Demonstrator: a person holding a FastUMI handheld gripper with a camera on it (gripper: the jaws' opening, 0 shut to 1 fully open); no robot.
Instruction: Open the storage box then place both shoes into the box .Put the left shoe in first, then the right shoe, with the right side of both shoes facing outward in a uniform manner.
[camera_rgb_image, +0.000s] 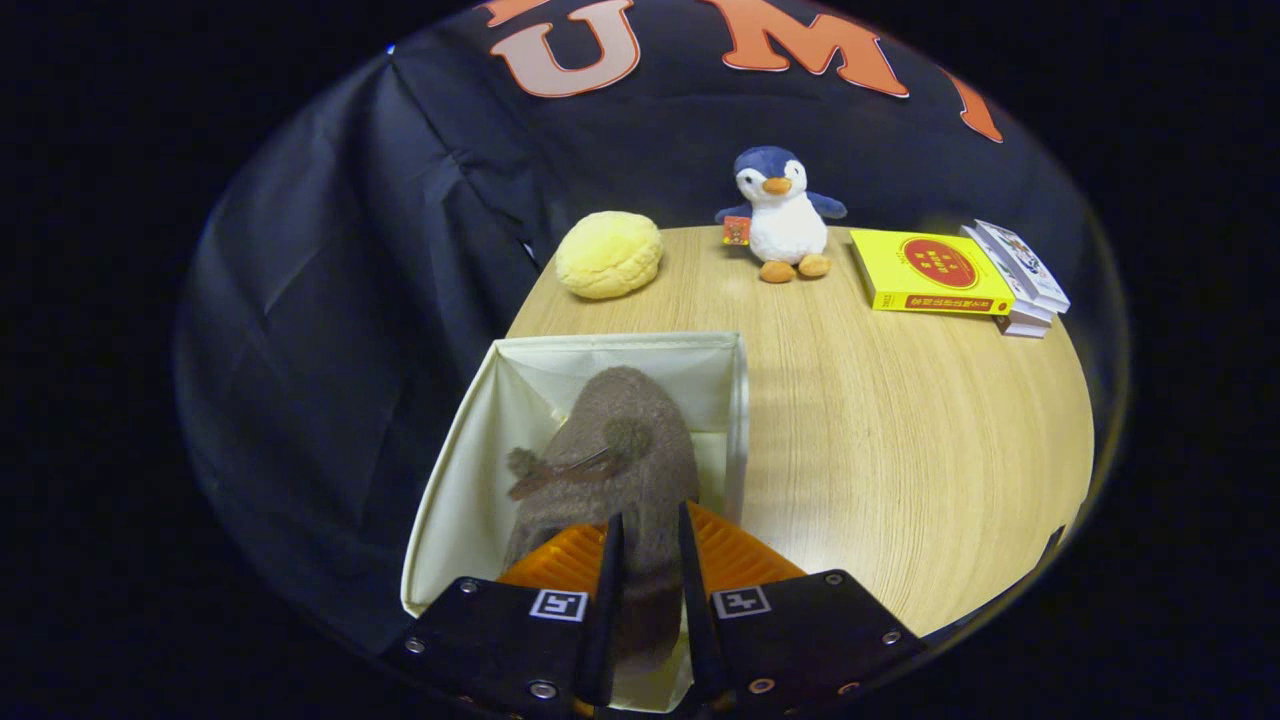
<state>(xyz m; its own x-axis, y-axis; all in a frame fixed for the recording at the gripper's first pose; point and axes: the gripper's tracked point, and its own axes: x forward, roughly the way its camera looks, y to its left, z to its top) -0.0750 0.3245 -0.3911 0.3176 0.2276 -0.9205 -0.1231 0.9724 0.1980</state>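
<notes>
1. Gripper (648, 530): both fingers clamped on the heel of a fuzzy brown plush slipper (615, 460); narrow gap.
2. Slipper sits inside the open cream fabric storage box (455, 470); toe pointing away from the fingers.
3. Box stands on a round light wooden table (900, 440).

Shoe (610, 460) heel hidden behind tool (647, 545)

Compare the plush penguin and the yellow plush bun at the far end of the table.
The penguin is blue and white with orange feet; the bun is plain yellow. The penguin sits upright; the bun lies low and rounded. The penguin carries a small tag; the bun shows none. Both rest on the wooden table, beyond the gripper.
</notes>
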